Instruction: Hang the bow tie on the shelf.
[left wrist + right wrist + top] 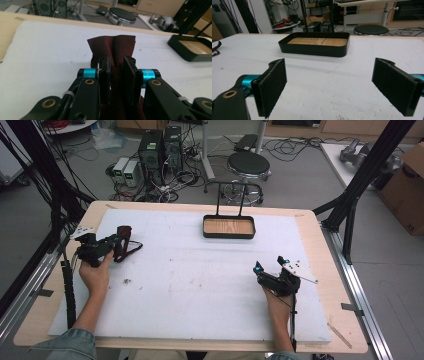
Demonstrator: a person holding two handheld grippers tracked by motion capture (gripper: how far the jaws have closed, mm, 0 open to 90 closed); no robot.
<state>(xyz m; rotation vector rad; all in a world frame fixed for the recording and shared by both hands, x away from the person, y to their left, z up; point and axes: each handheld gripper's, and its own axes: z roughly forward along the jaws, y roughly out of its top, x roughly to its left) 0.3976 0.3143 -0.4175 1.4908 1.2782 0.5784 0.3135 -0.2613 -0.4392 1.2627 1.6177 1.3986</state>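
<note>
A dark red cloth (pixel 112 47) sticks up between the jaws of my left gripper (pixel 117 80), which is shut on it. From above, that left gripper (pixel 116 244) sits at the left of the white mat with the dark red cloth (pixel 123 238) bunched at its tip and a dark strap looping off to the right. My right gripper (pixel 261 271) rests at the right of the mat, open. Its two black pads (pixel 273 85) stand wide apart with nothing between them. A black tray with a wooden floor (pixel 229 226) stands at the back centre, also ahead of the right gripper (pixel 317 46).
The white mat (pixel 200 280) covers a wooden table (pixel 330 305). A black stand rises behind the tray (pixel 231 195). A stool (pixel 248 166), computers and cables lie on the floor beyond. Black frame posts flank the table at both sides.
</note>
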